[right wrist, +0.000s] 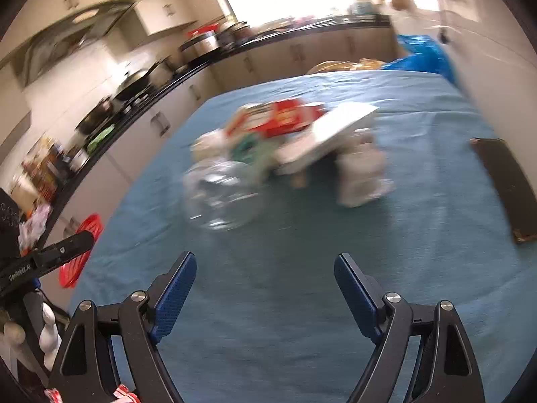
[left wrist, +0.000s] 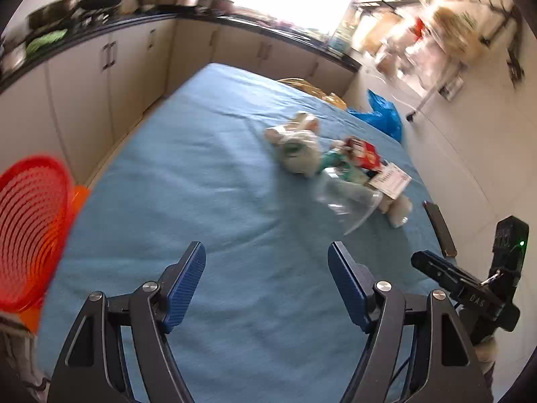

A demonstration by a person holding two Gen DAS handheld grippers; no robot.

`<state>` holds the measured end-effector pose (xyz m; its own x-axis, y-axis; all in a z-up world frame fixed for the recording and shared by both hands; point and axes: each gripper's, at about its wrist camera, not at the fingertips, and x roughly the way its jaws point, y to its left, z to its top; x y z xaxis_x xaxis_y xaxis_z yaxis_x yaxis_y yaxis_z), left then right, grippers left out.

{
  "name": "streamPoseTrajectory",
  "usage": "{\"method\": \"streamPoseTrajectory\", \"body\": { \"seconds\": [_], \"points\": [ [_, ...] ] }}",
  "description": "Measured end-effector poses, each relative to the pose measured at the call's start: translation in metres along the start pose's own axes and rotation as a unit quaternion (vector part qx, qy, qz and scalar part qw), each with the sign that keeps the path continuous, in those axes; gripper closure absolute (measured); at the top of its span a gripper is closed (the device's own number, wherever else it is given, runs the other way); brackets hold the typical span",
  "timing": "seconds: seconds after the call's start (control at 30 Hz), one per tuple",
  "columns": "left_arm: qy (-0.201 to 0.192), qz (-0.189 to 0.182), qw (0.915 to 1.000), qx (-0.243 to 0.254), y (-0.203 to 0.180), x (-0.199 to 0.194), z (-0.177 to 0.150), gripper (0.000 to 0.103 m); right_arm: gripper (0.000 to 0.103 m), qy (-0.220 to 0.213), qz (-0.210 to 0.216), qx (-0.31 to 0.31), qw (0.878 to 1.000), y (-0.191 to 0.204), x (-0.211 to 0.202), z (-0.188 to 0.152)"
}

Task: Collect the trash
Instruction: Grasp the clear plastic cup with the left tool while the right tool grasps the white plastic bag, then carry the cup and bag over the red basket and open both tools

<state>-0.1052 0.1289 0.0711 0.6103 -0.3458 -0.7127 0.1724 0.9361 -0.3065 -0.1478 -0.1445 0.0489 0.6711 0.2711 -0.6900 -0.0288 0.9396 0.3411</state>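
Left gripper (left wrist: 266, 280) spread wide, empty, touching nothing. Right gripper (right wrist: 265, 288) likewise spread, empty. Trash pile (left wrist: 339, 163) lies toward the counter's (left wrist: 201, 174) right edge; red basket (left wrist: 30, 231) beyond its left edge.

On the black arm of the other handheld gripper (left wrist: 470, 294), seen at the right edge of the left wrist view, the pale letters "DAS" can be made out. In the right wrist view, white lettering is printed along the black arm of the opposite gripper (right wrist: 37, 262) at the left edge, but it is too small and blurred to be read with certainty. Print is carried by the white paper label (left wrist: 391, 178) and the red printed carton (left wrist: 364, 152) in the trash pile, yet none of it is legible.
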Motion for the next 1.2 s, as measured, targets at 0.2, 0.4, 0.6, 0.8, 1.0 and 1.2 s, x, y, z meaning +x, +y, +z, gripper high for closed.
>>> {"method": "streamPoseTrajectory", "body": {
  "seconds": [0.2,0.4,0.6,0.8,1.0,1.2],
  "points": [
    [-0.004,0.032,0.9944,0.100,-0.070,0.037,0.000,0.029,0.015,-0.016,-0.025,0.032,0.999,-0.047,-0.002,0.014],
    [-0.010,0.062,0.9880,0.141,-0.098,0.076,0.011,0.029,0.015,-0.016,-0.049,0.023,0.998,-0.060,0.018,0.042],
    [0.000,0.082,0.9852,0.151,-0.108,0.110,0.019,0.029,0.017,-0.006,-0.080,-0.005,0.997,-0.062,0.049,0.059],
    [0.005,0.075,0.9870,0.142,-0.108,0.121,0.020,0.069,0.059,0.003,-0.097,-0.021,0.995,-0.060,0.070,0.060],
    [0.024,0.044,0.9931,0.106,-0.095,0.118,0.021,0.093,0.067,0.004,-0.088,-0.008,0.996,-0.061,0.061,0.055],
    [0.013,0.018,0.9959,0.087,-0.087,0.081,0.015,0.093,0.069,-0.001,-0.084,0.004,0.996,-0.060,0.033,0.037]
  ]
}}
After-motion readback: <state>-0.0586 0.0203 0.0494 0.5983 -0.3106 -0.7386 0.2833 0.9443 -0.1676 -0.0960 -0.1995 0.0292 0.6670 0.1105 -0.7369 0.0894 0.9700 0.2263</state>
